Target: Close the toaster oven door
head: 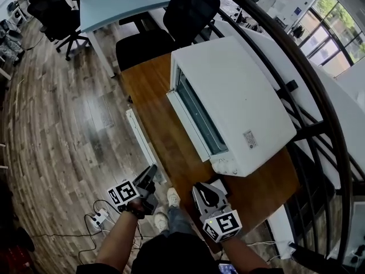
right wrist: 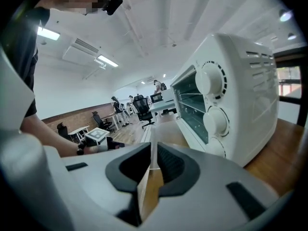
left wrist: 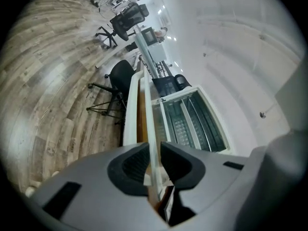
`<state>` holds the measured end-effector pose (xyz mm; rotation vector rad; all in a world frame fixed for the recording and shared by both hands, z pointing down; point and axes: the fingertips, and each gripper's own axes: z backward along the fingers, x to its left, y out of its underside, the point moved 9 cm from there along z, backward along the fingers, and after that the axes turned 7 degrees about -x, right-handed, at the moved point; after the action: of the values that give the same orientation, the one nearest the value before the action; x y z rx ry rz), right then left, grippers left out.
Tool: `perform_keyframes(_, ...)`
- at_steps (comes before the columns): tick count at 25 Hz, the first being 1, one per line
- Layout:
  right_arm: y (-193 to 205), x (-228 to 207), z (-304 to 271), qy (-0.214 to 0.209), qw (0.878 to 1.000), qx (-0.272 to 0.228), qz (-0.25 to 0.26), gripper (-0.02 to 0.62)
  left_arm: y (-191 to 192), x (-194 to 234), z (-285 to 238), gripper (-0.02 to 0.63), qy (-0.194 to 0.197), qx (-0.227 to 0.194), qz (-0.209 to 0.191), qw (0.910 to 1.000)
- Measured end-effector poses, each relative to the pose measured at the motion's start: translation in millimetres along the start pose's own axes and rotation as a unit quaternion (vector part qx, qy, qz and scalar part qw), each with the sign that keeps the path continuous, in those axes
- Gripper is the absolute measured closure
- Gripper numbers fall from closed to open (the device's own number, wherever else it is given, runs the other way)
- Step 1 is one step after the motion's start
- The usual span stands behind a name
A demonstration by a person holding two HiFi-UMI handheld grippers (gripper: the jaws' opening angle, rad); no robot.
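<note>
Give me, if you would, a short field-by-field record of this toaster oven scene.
surface: wooden table
appliance: white toaster oven, three knobs on its front
toaster oven door: open, folded down
left gripper: fingers closed on the door's edge
right gripper: by the oven's knob end, fingers almost together, nothing held
surroundings: plank floor, office chair

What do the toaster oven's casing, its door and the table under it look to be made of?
White boxy toaster oven casing: likely painted sheet metal, smooth, with pressed vent slots. Its drop-down door: clear glass pane, see-through, white-framed. Brown table: wood or wood-look laminate, grain showing.
</note>
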<state>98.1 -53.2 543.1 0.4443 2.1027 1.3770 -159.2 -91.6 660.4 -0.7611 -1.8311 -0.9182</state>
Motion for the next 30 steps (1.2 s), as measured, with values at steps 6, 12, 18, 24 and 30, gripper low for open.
perform_keyframes(6, -17.2, 9.8, -13.3, -0.001, 1.000, -0.020, -0.012, 0.558, -17.9, -41.1, 1.2, 0.543, 0.051, -0.002, -0.028, 0.9983)
perform_keyframes(12, -30.5, 19.4, -34.2, 0.000, 1.000, -0.023, 0.005, 0.572, -23.5, -72.1, -2.2, 0.536, 0.084, -0.009, -0.023, 0.9962)
perform_keyframes(18, -31.3, 23.6, -46.1, -0.001, 1.000, -0.021, -0.015, 0.581, -22.9, -87.8, -3.6, 0.535, 0.079, -0.017, -0.016, 0.9966)
perform_keyframes(24, -32.4, 23.5, -53.3, 0.000, 1.000, -0.013, -0.028, 0.586, -29.7, -105.3, -5.4, 0.537, 0.098, -0.008, -0.038, 0.9944)
perform_keyframes(30, -44.6, 15.0, -52.3, 0.014, 0.998, -0.035, -0.047, 0.597, -40.9, -119.0, -5.2, 0.535, 0.117, -0.014, -0.061, 0.9911)
